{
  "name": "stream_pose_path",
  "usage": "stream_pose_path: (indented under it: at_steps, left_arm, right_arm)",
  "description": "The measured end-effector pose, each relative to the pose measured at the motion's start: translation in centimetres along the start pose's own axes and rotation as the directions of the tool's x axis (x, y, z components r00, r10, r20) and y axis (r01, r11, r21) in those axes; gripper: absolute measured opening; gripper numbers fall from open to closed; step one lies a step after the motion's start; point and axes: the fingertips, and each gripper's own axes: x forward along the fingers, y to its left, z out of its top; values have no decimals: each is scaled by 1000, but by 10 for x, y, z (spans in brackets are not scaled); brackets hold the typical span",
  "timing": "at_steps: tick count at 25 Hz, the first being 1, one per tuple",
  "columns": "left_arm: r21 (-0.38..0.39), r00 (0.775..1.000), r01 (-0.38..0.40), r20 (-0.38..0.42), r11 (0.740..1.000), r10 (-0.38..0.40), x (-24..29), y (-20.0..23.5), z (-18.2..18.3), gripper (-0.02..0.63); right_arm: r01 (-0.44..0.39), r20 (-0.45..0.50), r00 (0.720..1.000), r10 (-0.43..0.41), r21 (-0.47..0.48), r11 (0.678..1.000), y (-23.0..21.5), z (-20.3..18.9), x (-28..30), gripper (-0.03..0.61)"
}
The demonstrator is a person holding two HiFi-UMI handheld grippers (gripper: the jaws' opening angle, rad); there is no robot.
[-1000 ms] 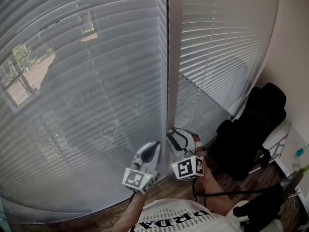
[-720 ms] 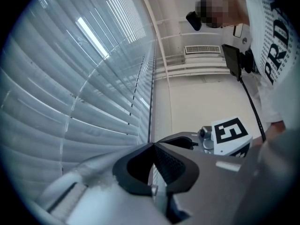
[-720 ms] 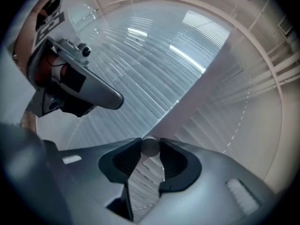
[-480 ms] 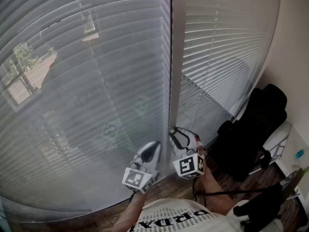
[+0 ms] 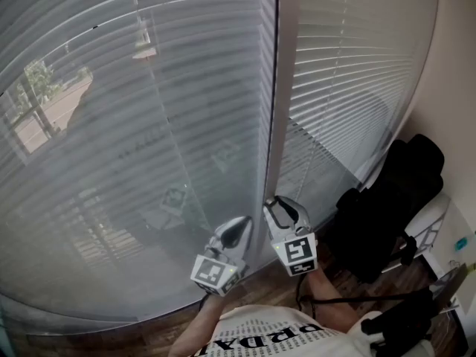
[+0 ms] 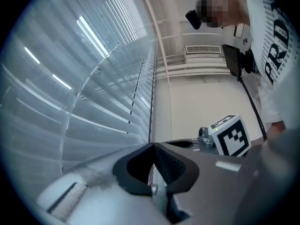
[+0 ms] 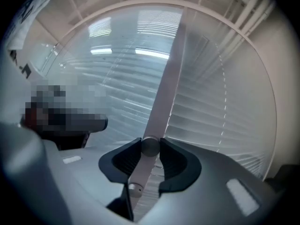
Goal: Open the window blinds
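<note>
- The blinds (image 5: 149, 125) run off the top and left edges of the head view, so their head rail is out of sight.
- A round-ended rod (image 7: 150, 147) sits between the right tool's (image 7: 150, 143) pads. Above them it cannot be told apart from the pale window post (image 7: 168, 78) behind.
- A pale sliver inside the left tool's (image 6: 152, 145) meeting tips is too thin to identify.
- The person's shirt (image 5: 275, 339) is cut off by the bottom edge.
- A white item (image 5: 460, 240) at the right edge is too small to name.

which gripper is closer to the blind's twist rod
Right. The right gripper has just been closing its jaws and now pinches the rod. The left gripper is shut and empty, just left of it, off the rod.
</note>
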Motion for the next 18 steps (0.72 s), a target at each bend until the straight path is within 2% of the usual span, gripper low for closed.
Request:
stream_pose_path:
  at_steps: [2,5,13,18]
  left_arm:
    - [10,1000,6,-3,1000,-6,1,0,-2,-8]
    - [24,1000,11,2,1000,-12,-1,0,-3,-8]
    - [2,1000,-5,-26,1000,5,-2,3,-4,-8]
    - [8,1000,7,-19,1000,-7,0,0,-5,-8]
  right_arm:
    - [2,8,1000,-2,66,998,-2,0,-1,133]
    - [3,12,1000,-4,98,995,-3,0,-2,132]
    - [-18,30,1000,11,246,969,-3,-1,2,133]
    - [-21,37,999,10,286,958,-4,-2,2,133]
